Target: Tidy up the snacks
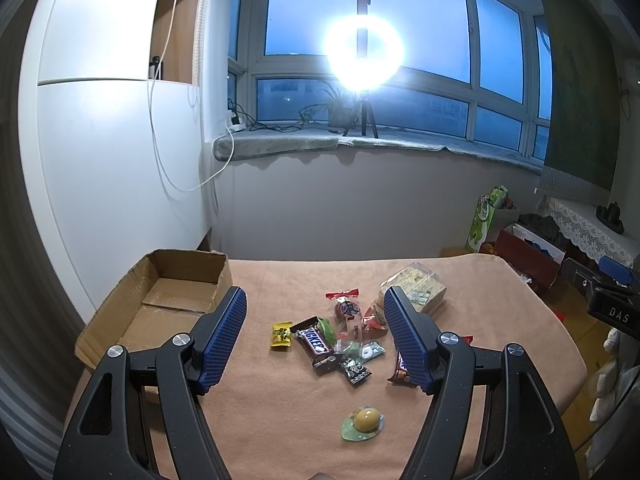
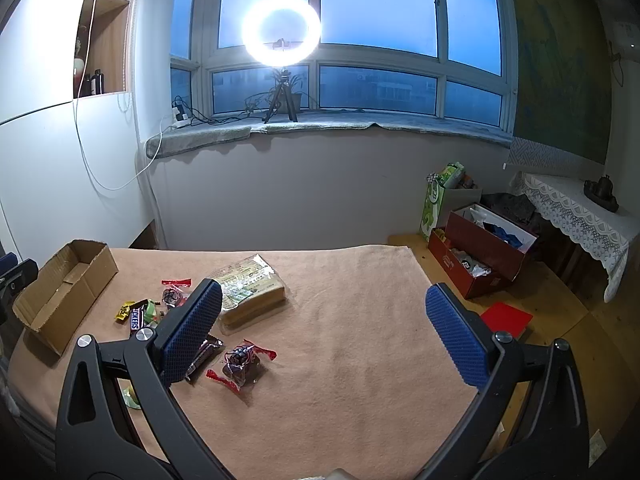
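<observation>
- The left gripper [image 1: 316, 336] hangs above the table with its jaws spread wide and nothing between the pads; the snacks lie on the cloth below it
- The right gripper [image 2: 324, 332] is released too, jaws wide apart, holding nothing, over a bare part of the peach cloth [image 2: 360, 360]
- The snacks sit in a loose heap in the middle of the cloth: a Snickers bar [image 1: 314, 343], a small yellow packet [image 1: 281, 334] just left of it, a red-ended candy [image 1: 347, 307] behind, and a large clear-wrapped pack [image 1: 416, 286] at the far right
- A round yellow sweet on a green wrapper [image 1: 365, 421] lies alone, nearer than the heap
- The cardboard box [image 1: 120, 320] stands open and empty at the far left edge of the table, probably the place for the snacks
- Risk, in my judgement: the small packets touch and overlap, so closing on one may pinch or drag a neighbour
- The glossy wrappers are thin and flat, so pads may slip over them or catch the cloth instead
- The round sweet could roll away if pushed from one side
- The box is light and near the edge; a bump from the left gripper may shift it off
</observation>
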### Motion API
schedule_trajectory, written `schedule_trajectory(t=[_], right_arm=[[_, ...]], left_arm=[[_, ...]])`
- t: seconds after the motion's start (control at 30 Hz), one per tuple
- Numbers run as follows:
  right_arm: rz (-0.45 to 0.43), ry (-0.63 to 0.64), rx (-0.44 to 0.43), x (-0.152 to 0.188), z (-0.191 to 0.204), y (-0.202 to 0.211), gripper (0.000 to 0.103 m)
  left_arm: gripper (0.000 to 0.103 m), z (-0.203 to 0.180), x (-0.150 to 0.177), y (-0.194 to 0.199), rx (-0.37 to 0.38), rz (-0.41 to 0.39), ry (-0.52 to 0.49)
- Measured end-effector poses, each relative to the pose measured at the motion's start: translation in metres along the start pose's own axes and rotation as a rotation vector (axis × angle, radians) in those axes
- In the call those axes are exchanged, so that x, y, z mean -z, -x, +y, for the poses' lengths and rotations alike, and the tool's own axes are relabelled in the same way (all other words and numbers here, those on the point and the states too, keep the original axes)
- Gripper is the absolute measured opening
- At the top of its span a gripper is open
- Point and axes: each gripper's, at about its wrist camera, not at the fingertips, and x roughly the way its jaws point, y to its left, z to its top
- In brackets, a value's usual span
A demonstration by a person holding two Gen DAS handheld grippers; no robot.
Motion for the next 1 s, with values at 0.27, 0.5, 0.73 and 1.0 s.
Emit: schedule_trajectory(t=[0.27, 0.5, 0.73, 1.0], right_arm=[[0.018, 0.003, -0.005, 0.0038, -0.0013, -0.0042, 0.103], [0.021, 0.004, -0.003, 0.0042, -0.0007, -0.0061, 0.103], [0.019, 0.009, -0.002, 0.0047, -0.0007, -0.0061, 0.103], [0.020, 0.009, -0.001, 0.0043, -0.0003, -0.0064, 0.103]], left_arm=[[0.071, 0.0003, 0.0007, -0.0019, -0.001, 0.006, -0.003], [0.071, 0.0006, 0.0021, -0.0037, 0.003, 0.012, -0.001], [0.071, -0.0001, 0.0016, -0.0042, 0.012, 0.011, -0.009], [0.071, -0.0034, 0.0012, -0.0063, 0.024, 0.018, -0.021]])
